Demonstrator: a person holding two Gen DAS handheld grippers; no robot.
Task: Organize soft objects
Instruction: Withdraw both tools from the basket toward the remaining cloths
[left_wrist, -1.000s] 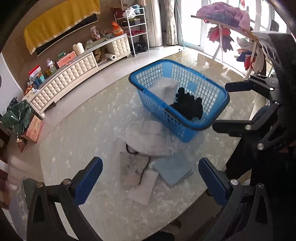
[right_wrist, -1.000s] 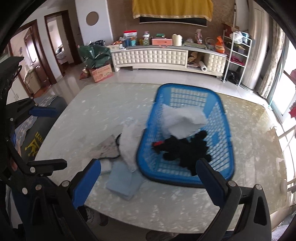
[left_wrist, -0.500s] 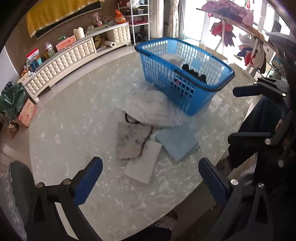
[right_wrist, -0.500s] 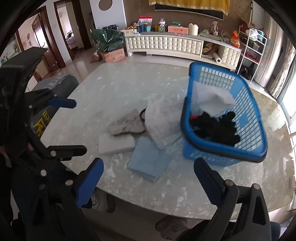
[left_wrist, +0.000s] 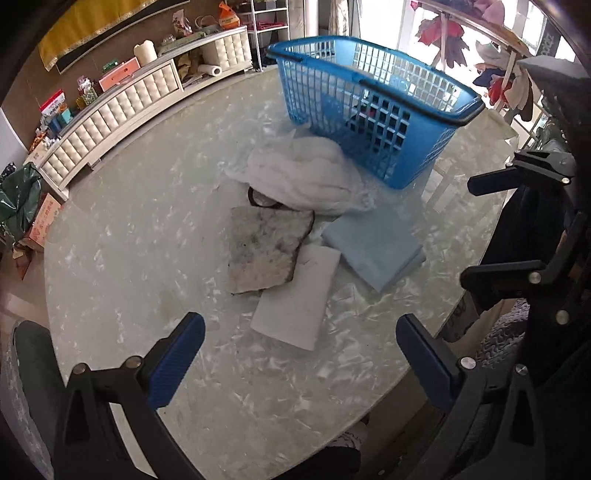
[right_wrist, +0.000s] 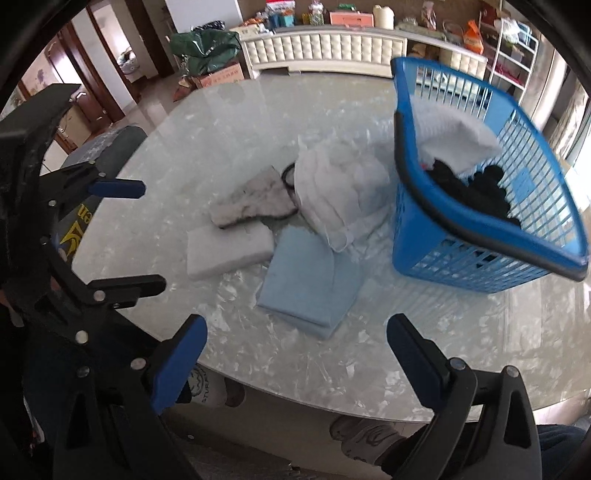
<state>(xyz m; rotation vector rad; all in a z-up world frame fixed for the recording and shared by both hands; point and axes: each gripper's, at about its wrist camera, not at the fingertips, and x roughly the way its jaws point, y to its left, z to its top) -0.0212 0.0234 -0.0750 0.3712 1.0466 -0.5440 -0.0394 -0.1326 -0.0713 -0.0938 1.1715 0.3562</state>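
Note:
A blue plastic basket (left_wrist: 376, 122) (right_wrist: 480, 254) stands on the marble table and holds a white cloth (right_wrist: 454, 140) and a black soft item (right_wrist: 476, 192). Beside it lie a white fluffy bundle (left_wrist: 306, 177) (right_wrist: 340, 192), a grey mottled pad (left_wrist: 266, 251) (right_wrist: 255, 203), a white foam block (left_wrist: 295, 299) (right_wrist: 229, 247) and a folded light-blue cloth (left_wrist: 373, 251) (right_wrist: 310, 284). My left gripper (left_wrist: 301, 354) hangs open over the table's near side, short of the white block. My right gripper (right_wrist: 295, 358) is open near the table edge, just before the blue cloth.
The round marble table (left_wrist: 129, 229) has bare room on its left. A grey chair (right_wrist: 107, 155) stands at the table's left edge. A long white cabinet (left_wrist: 122, 110) with clutter lines the far wall. A clothes rack (left_wrist: 495, 55) stands by the window. A person's shoes (right_wrist: 354, 432) show below the table.
Both grippers have drawn back and lower toward the near table edge, so the pile and basket now sit farther ahead. Both stayed open. The objects have not moved.

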